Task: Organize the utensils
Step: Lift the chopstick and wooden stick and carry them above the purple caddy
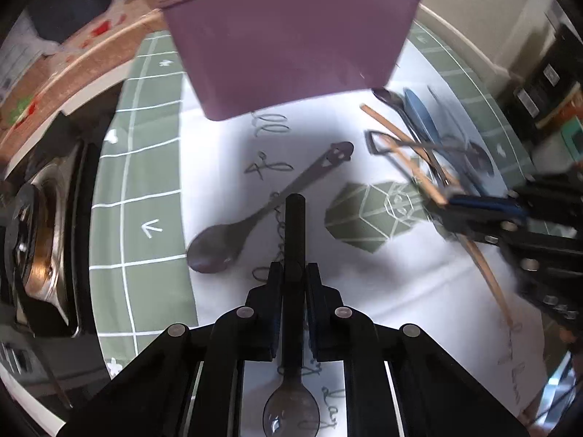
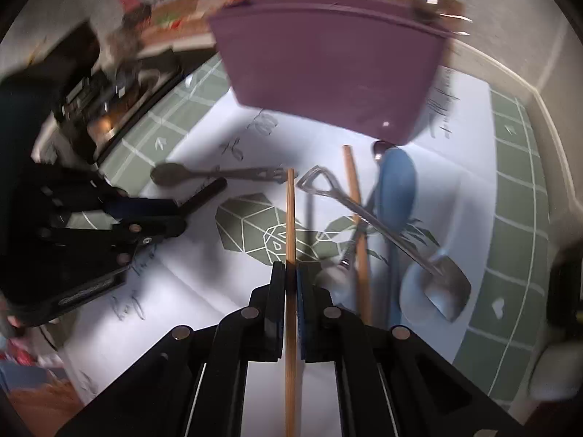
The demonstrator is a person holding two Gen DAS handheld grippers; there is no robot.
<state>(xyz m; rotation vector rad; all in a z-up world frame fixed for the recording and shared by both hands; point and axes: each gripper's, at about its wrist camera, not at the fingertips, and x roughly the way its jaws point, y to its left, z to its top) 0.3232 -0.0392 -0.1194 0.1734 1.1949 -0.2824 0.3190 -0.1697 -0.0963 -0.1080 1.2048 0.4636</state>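
Observation:
My left gripper is shut on a black-handled spoon, handle pointing forward, bowl back under the jaws. My right gripper is shut on a wooden chopstick that points toward the purple bin. The bin also shows in the left wrist view, standing at the back of the mat. A metal spoon lies loose on the mat left of centre. A second chopstick, a blue spoon and a shovel-shaped spoon lie piled at the right.
A white and green patterned mat covers the table. A stove with a metal pan sits off the mat's left edge. Dark shelving stands at far right. A wall corner runs behind the bin.

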